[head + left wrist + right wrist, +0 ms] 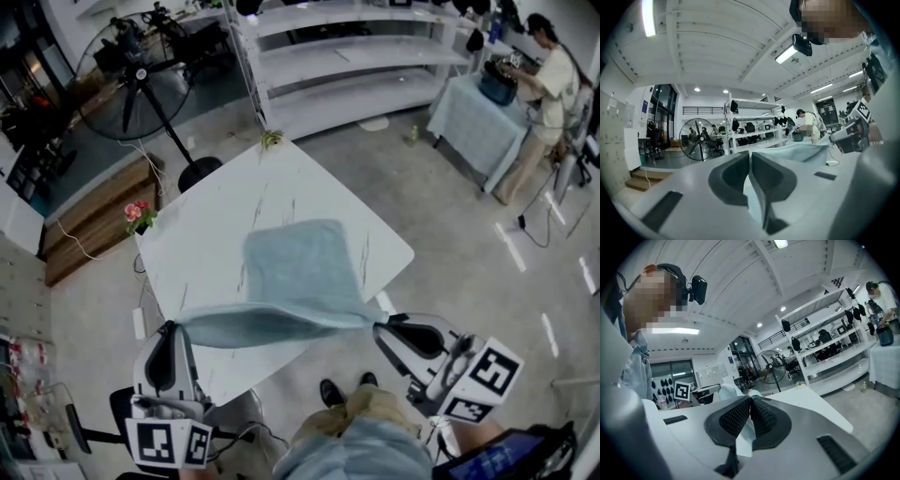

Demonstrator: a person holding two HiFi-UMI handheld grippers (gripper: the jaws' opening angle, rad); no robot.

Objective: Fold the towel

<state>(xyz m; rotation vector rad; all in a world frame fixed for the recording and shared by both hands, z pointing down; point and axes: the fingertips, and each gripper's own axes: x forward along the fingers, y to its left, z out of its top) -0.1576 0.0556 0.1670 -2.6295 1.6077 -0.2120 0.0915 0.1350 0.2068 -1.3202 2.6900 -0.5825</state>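
Pink flowers sit at the left corner of the white bench. The left gripper clamps the near left corner of the pale blue towel, jaws closed on the cloth. The towel's near edge hangs stretched above the bench, its far part lying flat. The right gripper pinches the near right corner between closed jaws.

A pedestal fan is standing beside white shelving; pink flowers are sitting just beside the bench's left corner.

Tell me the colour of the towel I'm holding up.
The towel is plain pale blue-green, no pattern; clearest in the head view.
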